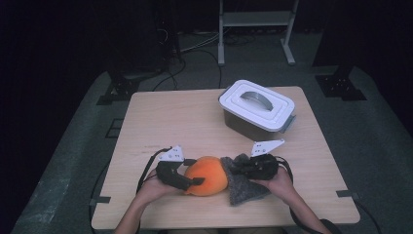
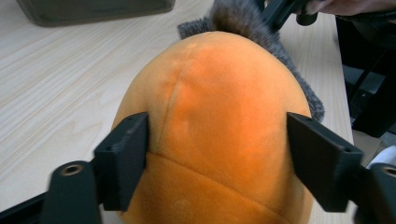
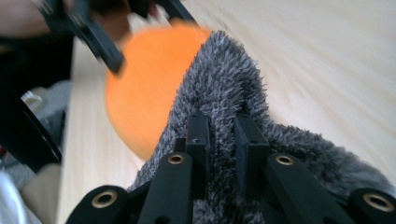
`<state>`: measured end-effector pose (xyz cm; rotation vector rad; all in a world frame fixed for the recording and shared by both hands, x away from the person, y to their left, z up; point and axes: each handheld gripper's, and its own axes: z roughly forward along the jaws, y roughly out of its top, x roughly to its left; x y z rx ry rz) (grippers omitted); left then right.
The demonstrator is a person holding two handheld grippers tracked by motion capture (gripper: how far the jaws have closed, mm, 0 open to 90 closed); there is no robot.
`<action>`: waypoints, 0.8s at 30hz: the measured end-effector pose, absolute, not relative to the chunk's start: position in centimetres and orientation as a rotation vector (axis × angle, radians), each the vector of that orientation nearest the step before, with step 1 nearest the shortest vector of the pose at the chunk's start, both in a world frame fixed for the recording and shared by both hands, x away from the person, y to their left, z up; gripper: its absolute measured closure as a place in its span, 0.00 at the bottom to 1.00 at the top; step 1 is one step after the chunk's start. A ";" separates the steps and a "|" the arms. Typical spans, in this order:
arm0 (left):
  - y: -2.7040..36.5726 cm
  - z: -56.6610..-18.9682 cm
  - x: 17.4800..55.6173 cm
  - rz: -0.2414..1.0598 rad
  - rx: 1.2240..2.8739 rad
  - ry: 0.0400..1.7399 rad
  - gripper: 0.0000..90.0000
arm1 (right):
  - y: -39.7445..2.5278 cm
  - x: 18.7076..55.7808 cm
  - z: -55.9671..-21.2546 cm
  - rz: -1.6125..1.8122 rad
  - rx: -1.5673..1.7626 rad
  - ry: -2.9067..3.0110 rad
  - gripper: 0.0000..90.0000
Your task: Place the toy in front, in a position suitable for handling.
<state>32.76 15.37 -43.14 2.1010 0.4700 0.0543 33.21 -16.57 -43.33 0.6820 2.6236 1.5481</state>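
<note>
Low centre of the high view, on the bench (image 1: 160, 122): orange plush (image 1: 207, 175), light and squashy, left tongs (image 2: 217, 161) clamped across its middle, right tongs (image 3: 219, 140) pinching its grey fur (image 3: 224, 84)—hold seams, not loose pile.

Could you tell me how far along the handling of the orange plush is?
Done: both grips are on. In hand: left gripper clasps the orange plush; right gripper pinches its grey furry part. Left: the lidded box is closed, nothing stowed.
</note>
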 end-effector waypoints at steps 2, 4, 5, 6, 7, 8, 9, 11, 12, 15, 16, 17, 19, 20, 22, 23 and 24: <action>15.4 -43.2 32.9 0.047 2.101 0.473 0.21 | -16.0 32.9 -42.9 1.587 0.641 2.609 0.86; 15.5 -43.3 32.8 0.045 2.102 0.467 0.20 | -15.5 32.8 -43.0 1.560 0.622 2.623 0.86; 15.5 -43.3 32.8 0.046 2.102 0.465 0.20 | -15.4 32.8 -43.3 1.560 0.625 2.629 0.86; 15.5 -43.3 32.8 0.049 2.104 0.463 0.21 | -15.5 32.9 -43.5 1.572 0.640 2.634 0.86; 15.5 -43.2 32.8 0.055 2.111 0.455 0.21 | -15.7 33.1 -43.6 1.558 0.652 2.643 0.86; 15.5 -43.2 32.8 0.057 2.113 0.449 0.23 | -15.8 33.1 -43.8 1.517 0.655 2.652 0.86; 15.6 -43.2 32.9 0.055 2.115 0.446 0.23 | -15.9 33.2 -44.0 1.489 0.666 2.659 0.86; 15.7 -43.3 32.9 0.054 2.111 0.442 0.25 | -16.1 33.4 -44.4 1.465 0.703 2.674 0.86; 15.8 -43.3 32.9 0.056 2.113 0.435 0.27 | -16.2 33.4 -44.4 1.451 0.705 2.679 0.85; 15.8 -43.2 32.7 0.070 2.107 0.439 0.35 | -16.3 33.3 -43.8 1.466 0.700 2.660 0.86; 15.7 -43.2 32.6 0.077 2.097 0.440 0.37 | -16.3 33.2 -43.5 1.467 0.689 2.649 0.86; 15.4 -43.1 32.5 0.097 2.093 0.435 0.40 | -16.3 33.2 -43.2 1.483 0.681 2.634 0.86; 14.5 -42.7 32.1 0.142 2.074 0.417 0.44 | -16.5 33.1 -42.5 1.525 0.671 2.605 0.86; 14.2 -42.6 32.0 0.157 2.067 0.412 0.46 | -16.6 33.1 -42.0 1.554 0.667 2.578 0.86; 13.4 -42.4 31.8 0.185 2.047 0.403 0.46 | -16.8 32.9 -41.4 1.596 0.661 2.546 0.86; 13.1 -42.4 31.7 0.191 2.043 0.398 0.46 | -16.9 32.9 -41.2 1.611 0.660 2.534 0.86; 12.9 -42.4 31.7 0.187 2.043 0.397 0.46 | -17.0 32.9 -41.1 1.619 0.655 2.530 0.86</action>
